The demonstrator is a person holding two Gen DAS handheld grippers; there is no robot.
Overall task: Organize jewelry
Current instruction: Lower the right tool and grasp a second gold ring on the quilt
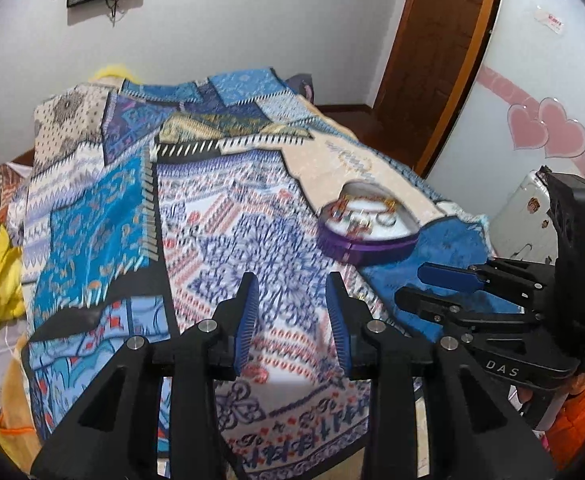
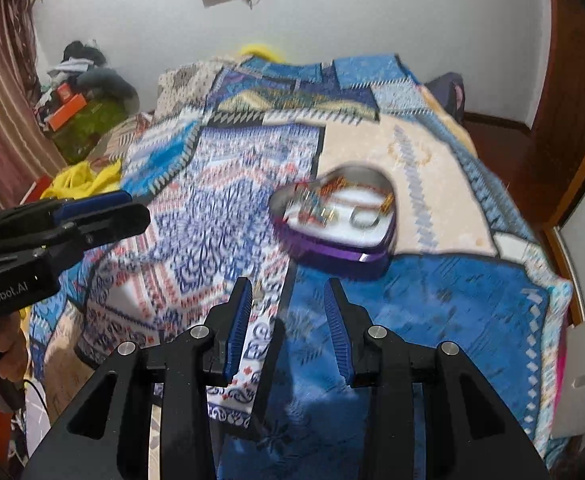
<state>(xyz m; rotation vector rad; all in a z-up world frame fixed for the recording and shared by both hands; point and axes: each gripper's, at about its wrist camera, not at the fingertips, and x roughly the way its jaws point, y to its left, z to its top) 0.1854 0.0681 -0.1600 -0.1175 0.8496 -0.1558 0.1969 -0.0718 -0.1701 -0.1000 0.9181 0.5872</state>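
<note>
Hovering over bedspread [image 2: 220, 184], both jaws apart, empty: left gripper [image 1: 292, 320], right gripper [image 2: 286, 326]. Heart tin [image 2: 344, 248] w/ jewelry [image 2: 324, 208] ahead of right gripper, slightly right. Pieces prob light, tangly, slippery; pinch at ring/chain edge.

patchwork bedspread [image 2: 220, 208] in blue, white, cream and coral prints; heart-shaped tin [image 2: 334, 254] purple outside, white inside; jewelry [image 2: 324, 210] gold and multicoloured; gripper pads [image 1: 248, 316] blue on black frames; cloth [image 2: 82, 180] yellow; door [image 1: 432, 60] brown.

Motion blur smears the jewelry [image 2: 334, 210] inside the heart-shaped tin [image 2: 332, 246], pieces indistinguishable.
</note>
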